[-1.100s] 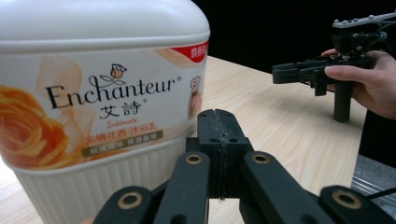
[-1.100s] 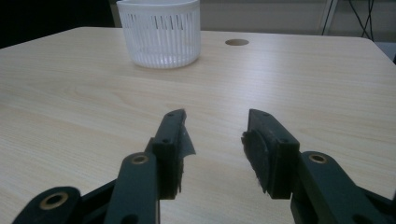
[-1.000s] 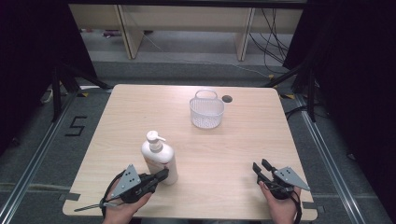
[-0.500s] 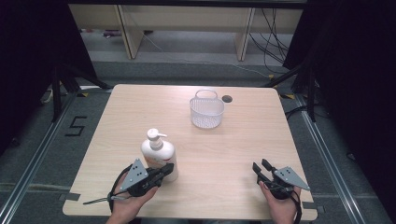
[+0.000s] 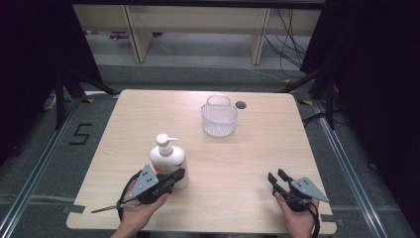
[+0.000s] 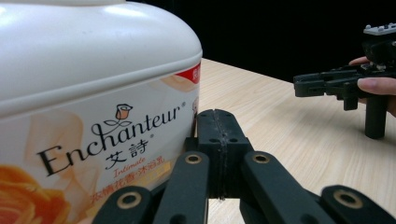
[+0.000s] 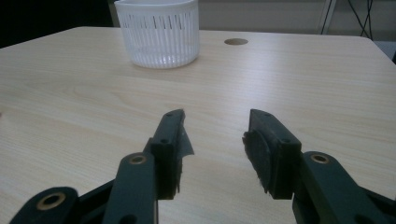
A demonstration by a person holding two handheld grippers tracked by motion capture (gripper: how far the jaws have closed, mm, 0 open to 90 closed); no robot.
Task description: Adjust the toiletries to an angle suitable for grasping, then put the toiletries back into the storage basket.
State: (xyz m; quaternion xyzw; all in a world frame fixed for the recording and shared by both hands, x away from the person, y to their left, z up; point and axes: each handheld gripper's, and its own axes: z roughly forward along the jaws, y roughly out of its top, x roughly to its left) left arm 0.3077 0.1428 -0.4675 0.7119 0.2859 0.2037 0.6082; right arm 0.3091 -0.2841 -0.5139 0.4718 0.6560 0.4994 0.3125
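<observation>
A white pump bottle [image 5: 167, 158] of lotion stands upright on the wooden table [image 5: 148, 114], left of centre near the front. My left gripper [image 5: 179, 173] is shut with nothing between its jaws, and its tips lie beside the bottle's base on its right. In the left gripper view the bottle [image 6: 93, 93] looms at the left, right against the closed jaws of my left gripper [image 6: 217, 126]. My right gripper [image 5: 276, 176] rests open and empty near the front right corner. It also shows as the far gripper [image 6: 327, 84] in the left gripper view.
A white slatted basket [image 5: 219, 119] with a handle stands empty at the back centre of the table, also seen as the basket [image 7: 158, 32] ahead of my right gripper [image 7: 215, 135]. A round cable hole [image 5: 241, 105] lies just behind it. Dark floor and shelving legs surround the table.
My left gripper has slid forward and slightly right, closing in on the bottle's base. The right gripper has stayed put.
</observation>
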